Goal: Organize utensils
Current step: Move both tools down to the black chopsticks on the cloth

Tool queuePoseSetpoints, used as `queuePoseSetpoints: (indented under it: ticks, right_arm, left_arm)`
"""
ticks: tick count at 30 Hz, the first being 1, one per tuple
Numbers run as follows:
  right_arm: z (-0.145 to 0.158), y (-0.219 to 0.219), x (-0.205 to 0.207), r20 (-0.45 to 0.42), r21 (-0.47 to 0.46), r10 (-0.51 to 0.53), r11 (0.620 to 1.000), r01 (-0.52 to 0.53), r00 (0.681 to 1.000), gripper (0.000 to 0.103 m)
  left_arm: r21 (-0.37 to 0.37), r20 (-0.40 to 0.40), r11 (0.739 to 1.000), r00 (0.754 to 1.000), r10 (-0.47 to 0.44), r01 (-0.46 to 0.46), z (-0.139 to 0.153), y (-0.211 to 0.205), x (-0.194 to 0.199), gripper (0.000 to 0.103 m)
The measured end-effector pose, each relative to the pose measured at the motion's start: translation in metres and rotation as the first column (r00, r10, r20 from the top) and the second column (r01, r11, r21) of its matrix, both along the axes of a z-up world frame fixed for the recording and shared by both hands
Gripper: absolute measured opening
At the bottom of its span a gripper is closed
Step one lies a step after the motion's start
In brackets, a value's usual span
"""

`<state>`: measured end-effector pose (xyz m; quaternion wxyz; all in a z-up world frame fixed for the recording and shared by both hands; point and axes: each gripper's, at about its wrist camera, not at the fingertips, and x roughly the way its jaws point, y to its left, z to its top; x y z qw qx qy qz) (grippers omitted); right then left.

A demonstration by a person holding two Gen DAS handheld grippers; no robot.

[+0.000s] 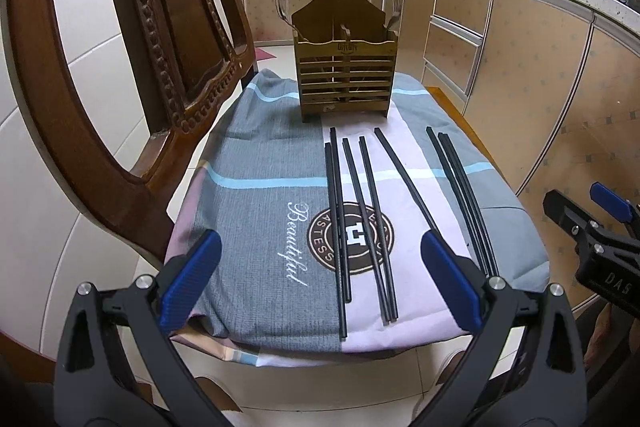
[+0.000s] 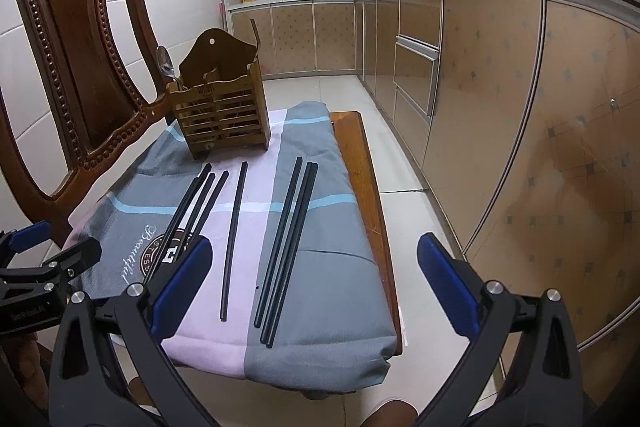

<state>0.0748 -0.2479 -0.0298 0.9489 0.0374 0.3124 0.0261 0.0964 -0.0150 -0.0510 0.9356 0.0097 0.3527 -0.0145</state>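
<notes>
Blue-padded left gripper (image 1: pixel 320 279) and right gripper (image 2: pixel 314 279), jaws apart, empty, poised before cloth (image 1: pixel 256 155); black chopsticks (image 1: pixel 366 223) lying loose ahead; wooden holder (image 1: pixel 345 75) behind, contents partly hidden.

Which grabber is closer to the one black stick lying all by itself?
Hard to call; perhaps the left gripper: the lone chopstick ends by its right finger. The right gripper has it beside its left finger.
</notes>
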Motion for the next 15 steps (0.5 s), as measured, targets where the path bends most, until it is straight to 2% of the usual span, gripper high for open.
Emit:
queuePoseSetpoints:
  ticks: [4, 9, 11, 15]
  right_arm:
    - [0.003, 0.001, 0.002, 0.017, -0.002, 0.007, 1.0, -0.007, 1.0, 0.1]
    - [0.014, 0.008, 0.012, 0.065, -0.048, 0.039, 0.998, -0.036, 0.997, 0.1]
    - [0.019, 0.01, 0.024, 0.053, -0.052, 0.053, 0.997, -0.05, 0.997, 0.1]
    - [0.044, 0.009, 0.066, -0.023, 0.027, 0.076, 0.997, -0.076, 0.997, 0.1]
  left_arm:
    - [-0.01, 0.003, 1.0, 1.0, -0.003, 0.003, 0.002, 0.001, 0.005, 0.098]
    - [-0.053, 0.007, 0.999, 1.0, -0.011, 0.012, 0.013, 0.004, 0.018, 0.098]
    - [-0.069, 0.009, 0.997, 1.0, -0.029, 0.03, 0.021, 0.003, 0.027, 0.098]
    - [-0.031, 0.013, 0.998, 0.999, -0.05, 0.05, 0.041, -0.003, 0.056, 0.098]
